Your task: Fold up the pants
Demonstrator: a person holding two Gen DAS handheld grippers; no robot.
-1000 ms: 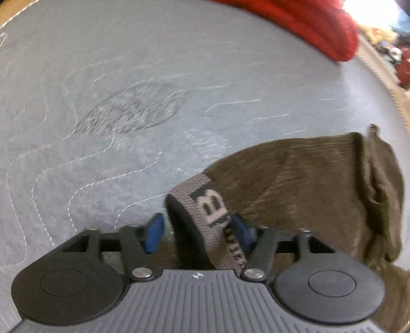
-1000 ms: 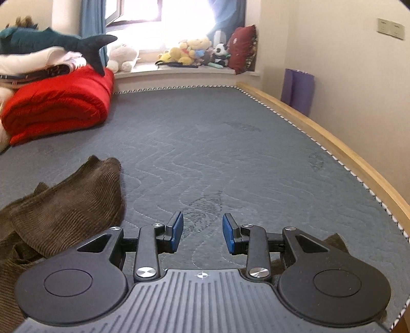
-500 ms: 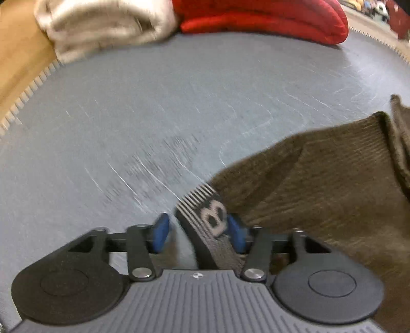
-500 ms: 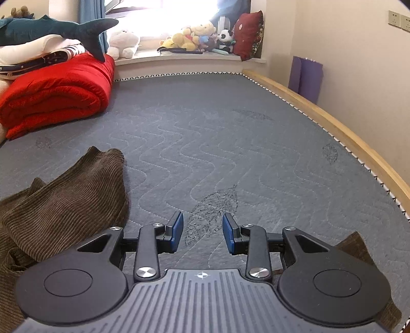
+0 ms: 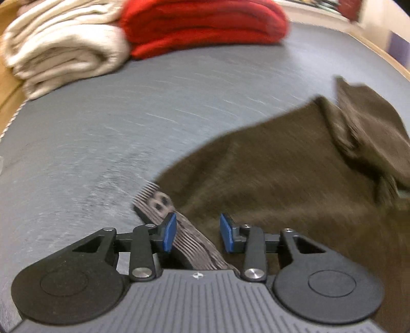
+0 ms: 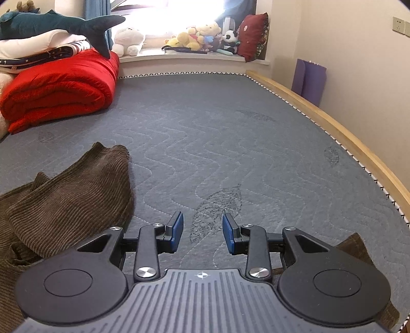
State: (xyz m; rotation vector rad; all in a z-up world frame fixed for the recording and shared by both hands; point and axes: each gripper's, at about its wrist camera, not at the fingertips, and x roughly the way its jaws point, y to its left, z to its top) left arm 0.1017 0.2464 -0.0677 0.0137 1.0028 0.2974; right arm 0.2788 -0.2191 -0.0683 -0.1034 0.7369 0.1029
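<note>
Brown corduroy pants (image 5: 282, 164) lie crumpled on the grey mattress (image 5: 128, 123). Their grey lettered waistband (image 5: 184, 235) runs between the fingers of my left gripper (image 5: 198, 231), whose jaws stand apart and do not pinch it. The left wrist view is blurred by motion. In the right wrist view the pants (image 6: 64, 202) lie at the lower left, and a small brown corner (image 6: 356, 246) shows at the lower right. My right gripper (image 6: 203, 234) is open and empty above the bare mattress (image 6: 230, 143).
A folded red blanket (image 6: 59, 94) and a cream blanket (image 5: 59, 48) lie at the head of the mattress, with a plush shark (image 6: 59, 23) on top. Stuffed toys (image 6: 194, 38) line the windowsill. A wooden bed rail (image 6: 333, 128) runs along the right.
My left gripper has opened and let go of the waistband, and its view has swung up toward the blankets. My right gripper has stayed open and shifted slightly.
</note>
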